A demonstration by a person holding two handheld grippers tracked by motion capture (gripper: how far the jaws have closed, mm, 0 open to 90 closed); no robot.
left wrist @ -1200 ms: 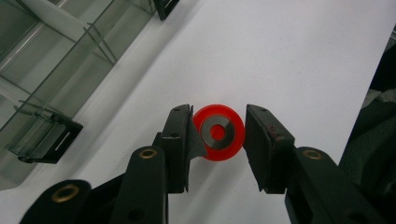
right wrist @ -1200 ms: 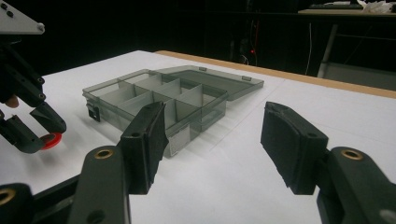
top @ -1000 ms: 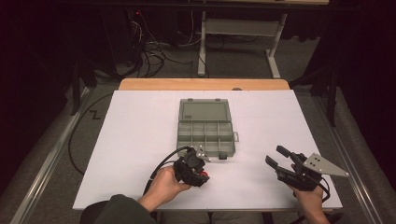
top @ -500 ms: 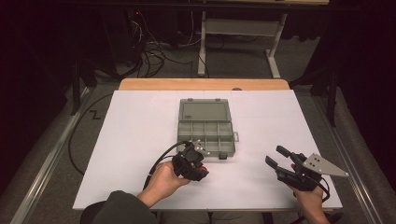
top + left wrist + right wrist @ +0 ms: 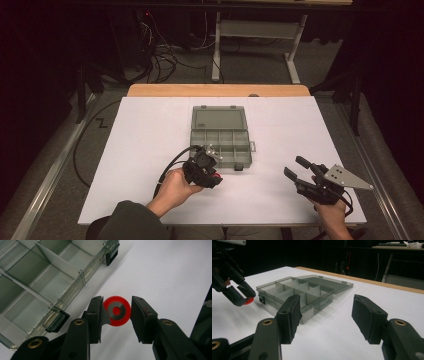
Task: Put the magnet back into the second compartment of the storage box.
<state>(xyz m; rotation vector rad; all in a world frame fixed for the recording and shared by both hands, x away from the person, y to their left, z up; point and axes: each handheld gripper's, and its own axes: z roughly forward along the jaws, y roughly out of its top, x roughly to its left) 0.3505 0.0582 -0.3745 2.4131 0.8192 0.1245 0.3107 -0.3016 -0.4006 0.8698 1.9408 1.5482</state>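
Observation:
A red ring with a grey metal centre [image 5: 124,315] sits between the two black pads of my left gripper [image 5: 117,311], which touch it on both sides just above the white table. In the high view the left gripper [image 5: 214,177] points down right in front of the near edge of an open grey compartment box [image 5: 220,146]. Its dividers are seen close up in the left gripper view, at the box's wall [image 5: 82,277]. My right gripper [image 5: 293,166] rests at the near right, open, with nothing between its jaws [image 5: 325,312]. It faces the box [image 5: 312,303] and the left gripper [image 5: 244,298].
The box's lid [image 5: 218,120] lies flat behind its tray. The white table sheet [image 5: 150,135] ends at a wooden strip [image 5: 220,90] at the far edge. Cables and a table frame stand on the dark floor beyond.
The left gripper has shifted a little toward the box's near edge with the red ring between its pads. The right gripper has stayed put.

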